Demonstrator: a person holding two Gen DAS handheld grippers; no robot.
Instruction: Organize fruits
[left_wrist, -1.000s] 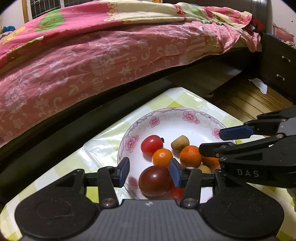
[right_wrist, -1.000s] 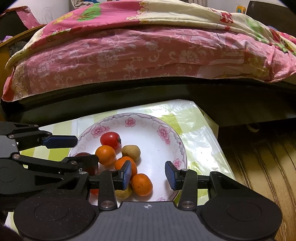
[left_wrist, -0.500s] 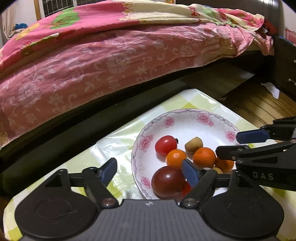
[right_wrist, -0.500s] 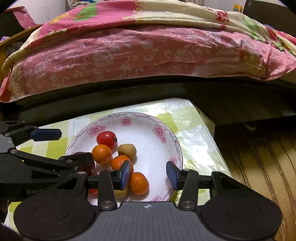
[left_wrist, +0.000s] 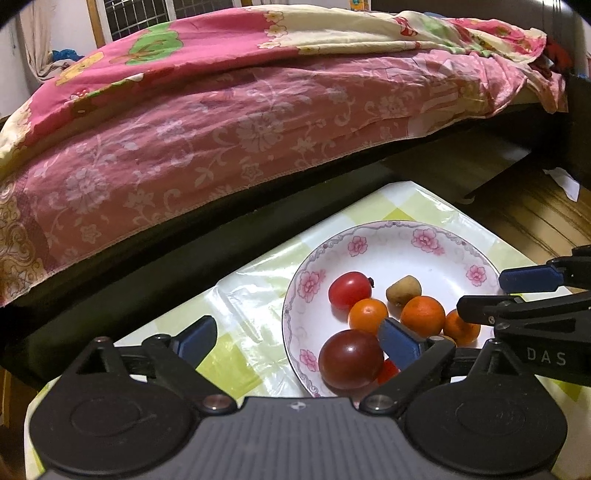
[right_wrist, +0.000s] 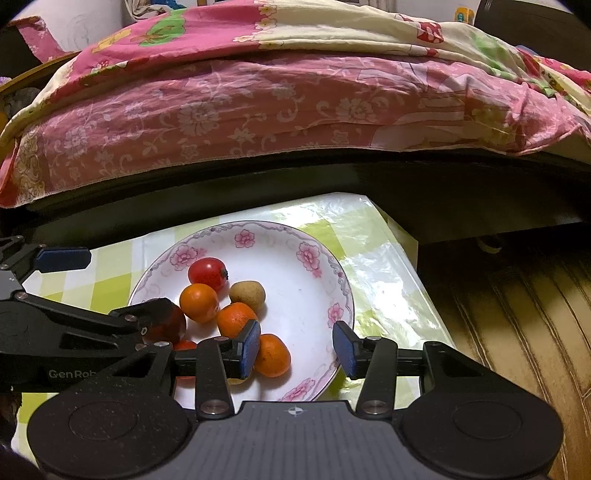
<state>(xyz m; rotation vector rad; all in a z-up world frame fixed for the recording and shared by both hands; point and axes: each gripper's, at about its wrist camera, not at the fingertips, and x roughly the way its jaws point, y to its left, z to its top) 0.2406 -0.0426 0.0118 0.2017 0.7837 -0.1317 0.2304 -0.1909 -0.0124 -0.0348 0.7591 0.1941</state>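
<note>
Dark red, the big tomato you were gripping now sits freed on the plate between your left tool's opening jaws, so it is placed.

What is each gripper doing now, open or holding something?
Left gripper: jaws opening wide, holding nothing; dark tomato lies free between them.
Right gripper: open, holding nothing.

Your fruits sit clustered on the near-left part of the floral-rimmed white plate — a dark red tomato nearest the rim, a bright red cherry tomato, three small oranges, a brownish kiwi-like fruit — all touching or just beside each other.
</note>
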